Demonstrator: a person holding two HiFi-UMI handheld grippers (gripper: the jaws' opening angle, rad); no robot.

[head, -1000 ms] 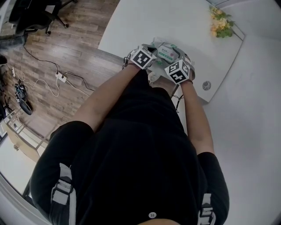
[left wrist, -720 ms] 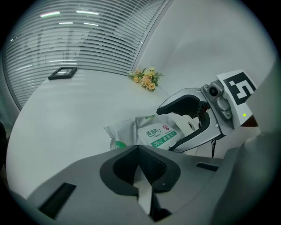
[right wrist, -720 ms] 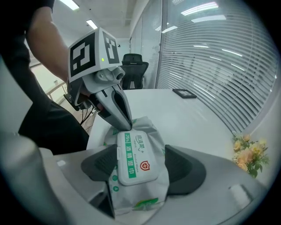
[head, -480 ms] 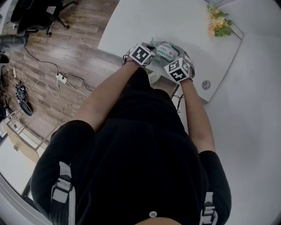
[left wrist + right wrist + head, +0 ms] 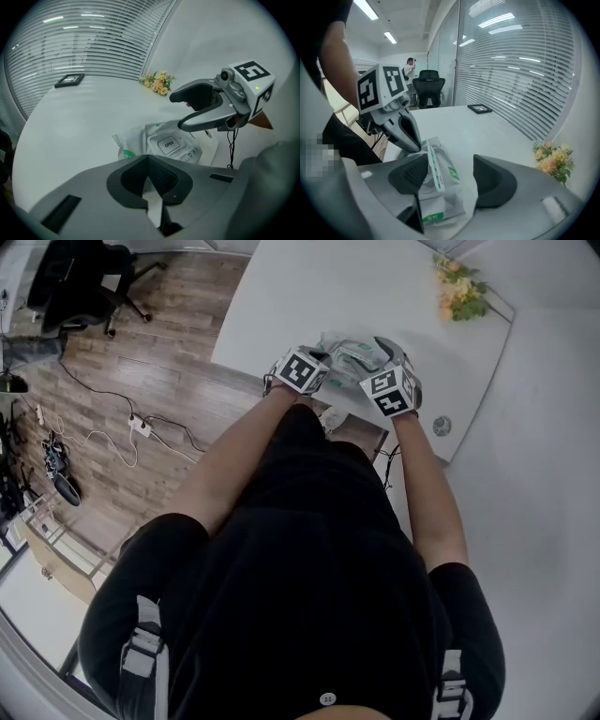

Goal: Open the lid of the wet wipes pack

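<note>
The wet wipes pack [image 5: 349, 352] lies on the white table [image 5: 309, 287] near its front edge, between my two grippers. My left gripper [image 5: 149, 164] is shut on the pack's crinkled end, with white film pinched between its pads. The pack's top [image 5: 180, 147] carries a flat label marked OPEN [image 5: 168, 144]. My right gripper [image 5: 176, 112] hovers just above the pack with its jaws apart. In the right gripper view the pack [image 5: 438, 201] shows between the right gripper's [image 5: 450, 176] pads, which have just been closing and do not press on it. The left gripper [image 5: 414, 145] shows beyond.
A small bunch of yellow flowers [image 5: 461, 292] lies at the table's far right corner. A black flat frame [image 5: 69, 80] rests further back by the window blinds. A round cable grommet [image 5: 442, 426] sits near the right edge. An office chair [image 5: 80, 277] and cables are on the wooden floor.
The right gripper has lifted a little and shifted over the pack. The left gripper has stayed where it was, holding the pack's end.
</note>
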